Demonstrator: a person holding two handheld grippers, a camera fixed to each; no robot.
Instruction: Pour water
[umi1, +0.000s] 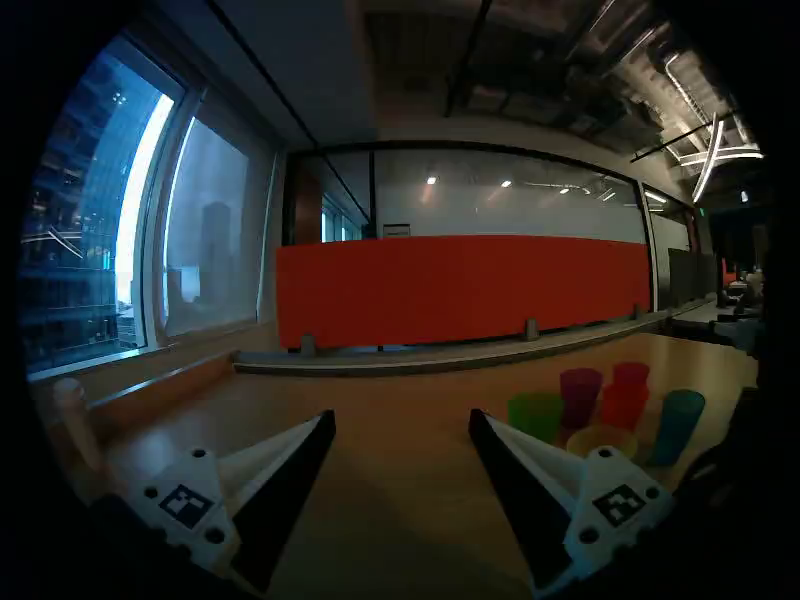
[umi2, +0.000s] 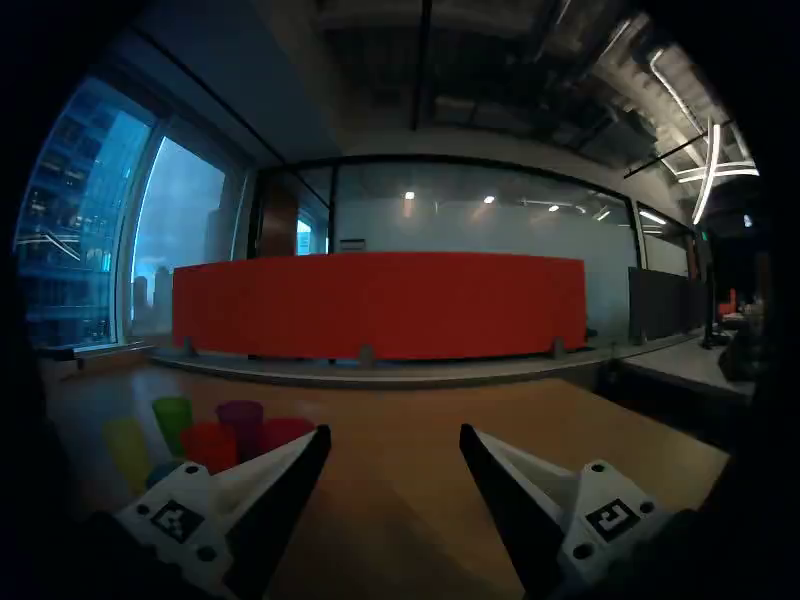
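- Cups (umi1: 580, 392), smooth tapered coloured plastic, clustered on wooden table (umi1: 400, 500); some partly hidden behind a finger.
- Left gripper (umi1: 401, 414): wedge-shaped fingers spread wide, empty.
- Right gripper (umi2: 393, 429): likewise wide apart, empty.

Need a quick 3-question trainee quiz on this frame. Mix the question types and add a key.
1. True or false: the left claw and the right claw both stand open and hold nothing.
2. In the left gripper view, where does the translucent teal plastic cup stand among the coloured plastic cups? A) leftmost B) rightmost C) in the middle
3. Fill in: the long upright panel along the far edge of the wooden table is ___ in colour.

Key: 1 true; 2 B; 3 red.
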